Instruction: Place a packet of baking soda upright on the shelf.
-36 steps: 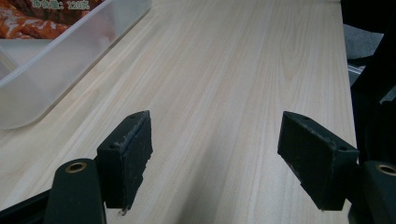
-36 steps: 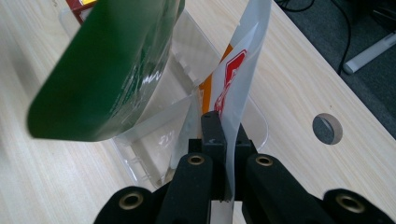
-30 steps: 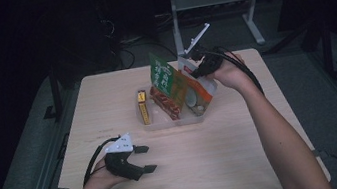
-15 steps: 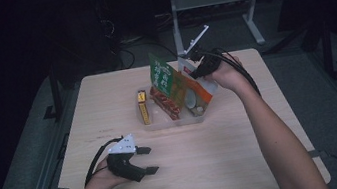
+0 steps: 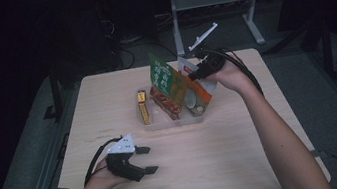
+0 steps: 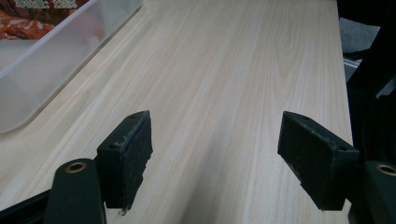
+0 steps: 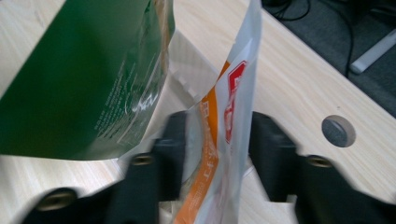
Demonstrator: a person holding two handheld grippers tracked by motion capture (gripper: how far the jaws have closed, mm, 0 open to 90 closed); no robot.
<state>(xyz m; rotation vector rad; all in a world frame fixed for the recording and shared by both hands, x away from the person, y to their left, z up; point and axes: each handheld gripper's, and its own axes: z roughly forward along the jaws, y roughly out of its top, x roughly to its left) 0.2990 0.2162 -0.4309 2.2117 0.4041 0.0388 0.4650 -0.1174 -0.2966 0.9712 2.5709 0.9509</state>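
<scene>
Pale wooden table (image 5: 228,166); on it a clear plastic tray (image 5: 172,119) packed with upright packets, the white-and-orange foil pouch (image 7: 219,140) standing at its right end beside a green packet (image 7: 84,79). Right gripper (image 7: 215,154): jaws have just been opening, pouch between them but unpinched, so it may flop sideways or tip out. Left gripper (image 6: 215,154) rests spread and empty on the table, too far off to steady anything.
</scene>
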